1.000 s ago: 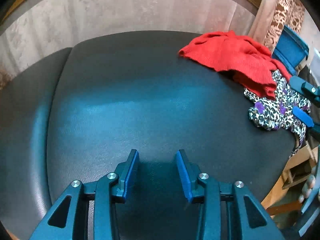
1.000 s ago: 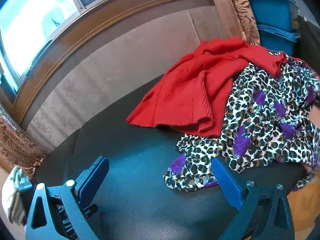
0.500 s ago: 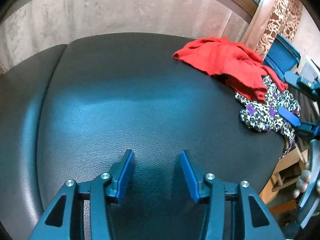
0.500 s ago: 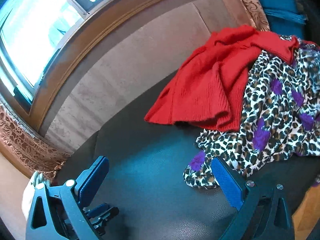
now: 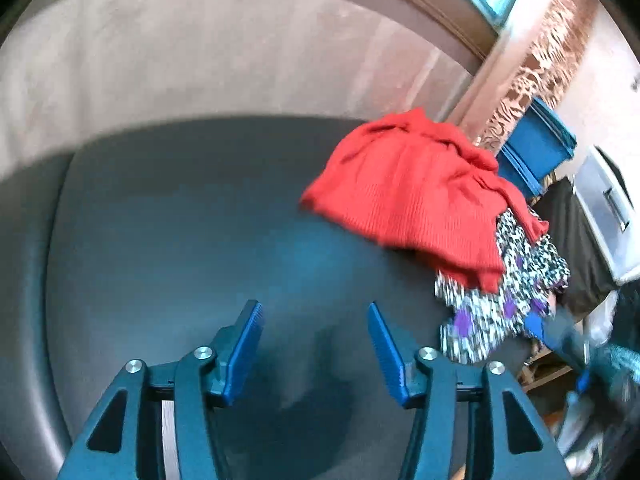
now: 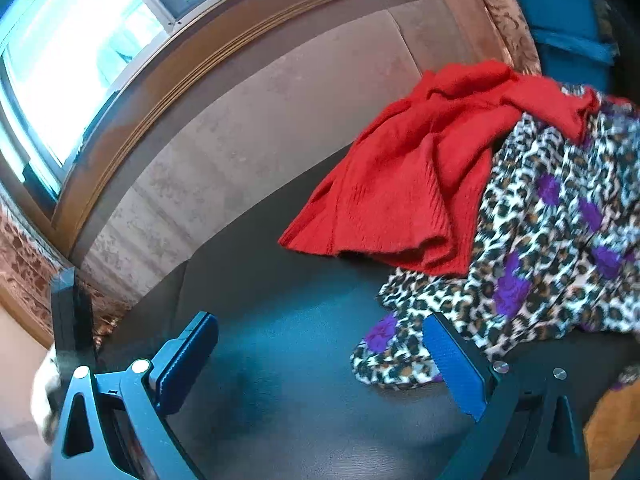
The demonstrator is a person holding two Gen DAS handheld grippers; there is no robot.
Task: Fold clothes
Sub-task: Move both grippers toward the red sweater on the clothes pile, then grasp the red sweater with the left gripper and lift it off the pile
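Both grippers, left and right, gape empty; red sweater heaps on leopard garment. Pinch one edge only.

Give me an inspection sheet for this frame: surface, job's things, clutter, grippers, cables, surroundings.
Surface: dark leather-like cushion, mostly bare.
Job's things: red knit sweater lying crumpled partly over leopard-print garment; both unfolded.
Clutter: nothing seen.
Grippers: left gripper open, empty, over bare cushion; right gripper open, empty, one finger at the leopard-print hem.
Cables: nothing seen.
Surroundings: window, patterned curtain, blue bins.
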